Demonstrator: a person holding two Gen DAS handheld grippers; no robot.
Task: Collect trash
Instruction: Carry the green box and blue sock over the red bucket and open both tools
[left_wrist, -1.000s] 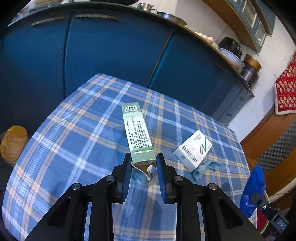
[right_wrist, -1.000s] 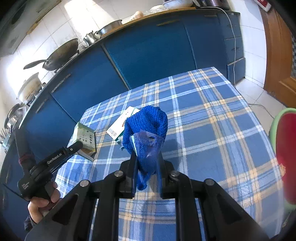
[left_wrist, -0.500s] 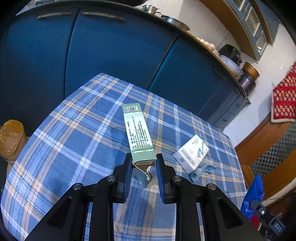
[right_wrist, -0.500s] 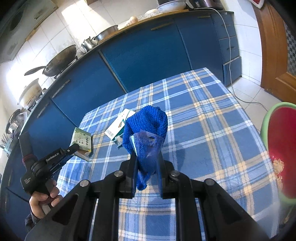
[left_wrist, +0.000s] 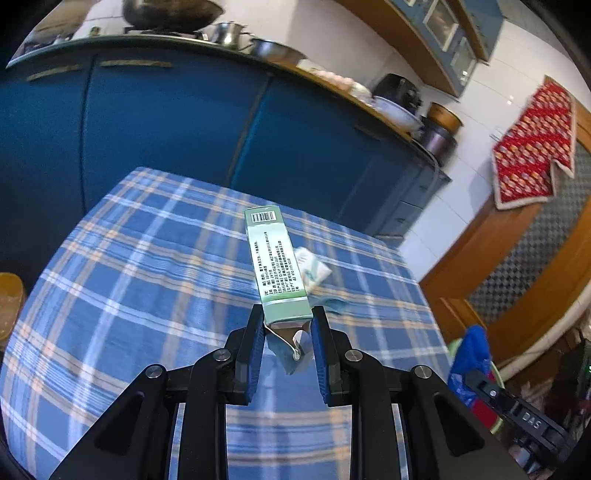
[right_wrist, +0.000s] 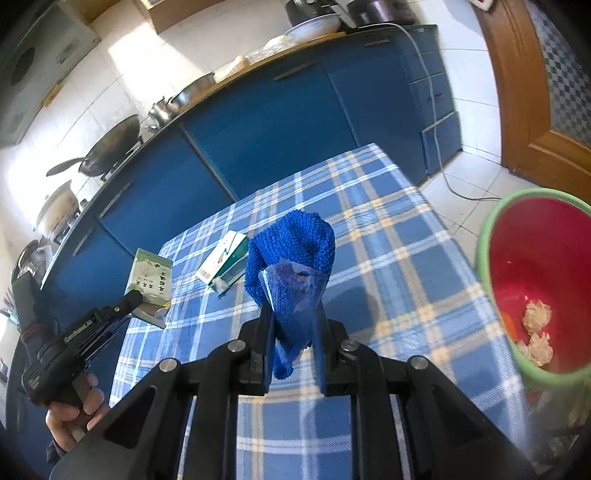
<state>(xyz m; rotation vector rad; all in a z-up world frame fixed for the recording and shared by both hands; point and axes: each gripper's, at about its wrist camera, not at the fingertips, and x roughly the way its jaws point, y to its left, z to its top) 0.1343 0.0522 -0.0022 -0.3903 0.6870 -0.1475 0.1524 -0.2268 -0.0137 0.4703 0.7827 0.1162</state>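
My left gripper (left_wrist: 287, 328) is shut on the open end of a long green carton (left_wrist: 274, 263), which is lifted above the blue plaid tablecloth (left_wrist: 147, 266). The right wrist view shows the same green carton (right_wrist: 149, 277) at the left, held by the left gripper (right_wrist: 138, 295). My right gripper (right_wrist: 291, 314) is shut on a blue knitted cloth (right_wrist: 291, 254) with a scrap of clear film, held above the table. A white and teal box (right_wrist: 224, 258) and a small teal scrap lie on the tablecloth (right_wrist: 388, 258); the white and teal box (left_wrist: 314, 268) also shows behind the carton.
A red bin with a green rim (right_wrist: 539, 273) stands off the table's right edge, with crumpled paper balls inside. Blue kitchen cabinets (left_wrist: 166, 122) run behind the table, with pans and pots on the counter. A wooden door (right_wrist: 535, 92) is at the far right.
Both grippers have moved back and toward the table's right end with their loads. The green carton has risen off the table. The red bin has come much further into the right wrist view.
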